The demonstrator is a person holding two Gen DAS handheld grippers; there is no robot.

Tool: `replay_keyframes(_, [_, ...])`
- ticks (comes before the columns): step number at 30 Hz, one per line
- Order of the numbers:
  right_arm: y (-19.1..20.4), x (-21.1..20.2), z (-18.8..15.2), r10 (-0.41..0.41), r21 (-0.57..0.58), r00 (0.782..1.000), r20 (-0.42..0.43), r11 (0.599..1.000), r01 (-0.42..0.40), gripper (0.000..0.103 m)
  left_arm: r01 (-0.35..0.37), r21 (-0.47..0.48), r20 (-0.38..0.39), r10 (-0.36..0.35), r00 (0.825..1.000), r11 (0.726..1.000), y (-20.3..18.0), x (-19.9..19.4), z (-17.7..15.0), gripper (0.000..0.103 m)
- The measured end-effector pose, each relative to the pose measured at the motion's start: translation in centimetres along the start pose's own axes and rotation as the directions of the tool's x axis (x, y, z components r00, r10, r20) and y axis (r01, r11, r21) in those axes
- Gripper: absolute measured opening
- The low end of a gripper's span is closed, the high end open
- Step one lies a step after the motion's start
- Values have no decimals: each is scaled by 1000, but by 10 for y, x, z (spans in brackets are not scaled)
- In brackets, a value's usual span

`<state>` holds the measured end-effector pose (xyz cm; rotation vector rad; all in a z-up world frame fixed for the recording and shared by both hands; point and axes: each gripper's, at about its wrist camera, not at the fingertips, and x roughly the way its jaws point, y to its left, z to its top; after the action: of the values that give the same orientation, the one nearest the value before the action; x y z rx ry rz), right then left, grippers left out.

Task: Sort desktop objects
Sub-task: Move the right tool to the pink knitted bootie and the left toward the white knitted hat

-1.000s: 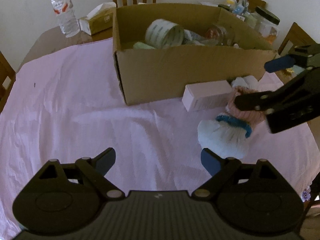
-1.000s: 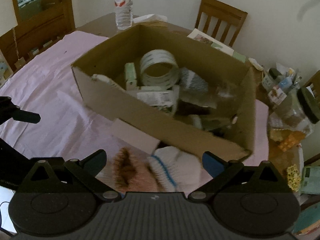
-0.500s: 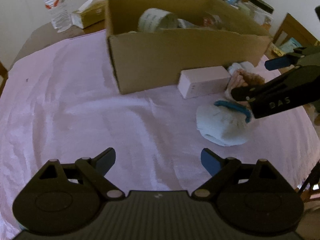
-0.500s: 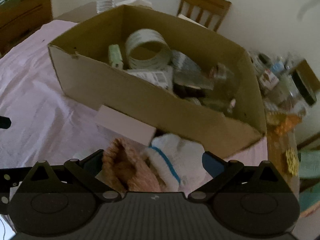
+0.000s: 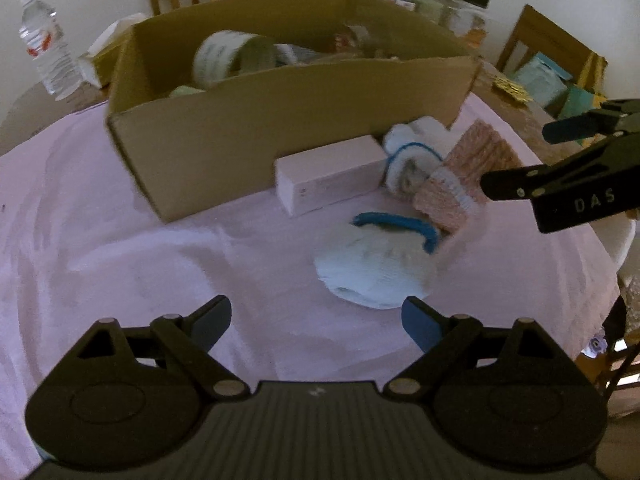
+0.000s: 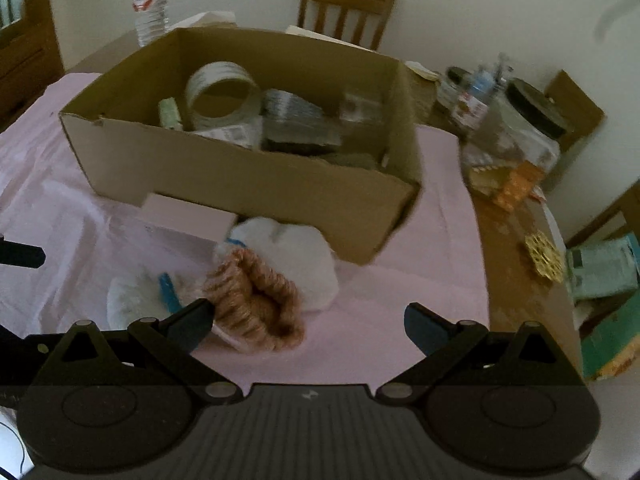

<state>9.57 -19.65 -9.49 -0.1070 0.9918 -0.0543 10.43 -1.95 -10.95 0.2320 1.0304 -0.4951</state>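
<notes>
Your left gripper hangs over the pink cloth-covered table with its blue-tipped fingers spread wide and nothing between them. Just beyond its right fingertip lies a white knitted sock with a blue cuff band.

Your right gripper also has its fingers spread wide, gripping nothing. A pink-and-brown knitted sock lies between them, close against the left finger; whether they touch cannot be told. A second white sock with a blue band sits directly behind it.

Past the socks, a pale pink rectangular carton lies against the near wall of the open brown cardboard box. The box holds a wide roll of tape and other blurred items. A clear plastic water bottle stands near the table's far left edge.
</notes>
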Motion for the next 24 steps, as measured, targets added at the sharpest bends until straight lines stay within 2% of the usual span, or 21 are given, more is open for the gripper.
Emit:
replay_keyframes(9, [-25,1,-16,-47,62,999,-25,997,49,103,16,45,12,-17,1000,999,-14,12,8,92])
replay_keyframes(14, [-26,-1,-21,-20,67,999,-24,998,22,103,50,54,49,-52,997,997,-16,22,12,92])
replay_keyframes(18, [-27,1,-24,-15,69,999,-33,997,18,103,73,65,51,-77,996,995,-20,31,14,92])
replay_keyframes(24, [-34,2,-29,14,85,999,-41,996,-11,103,72,99,39,-76,996,993,-29,41,17,92])
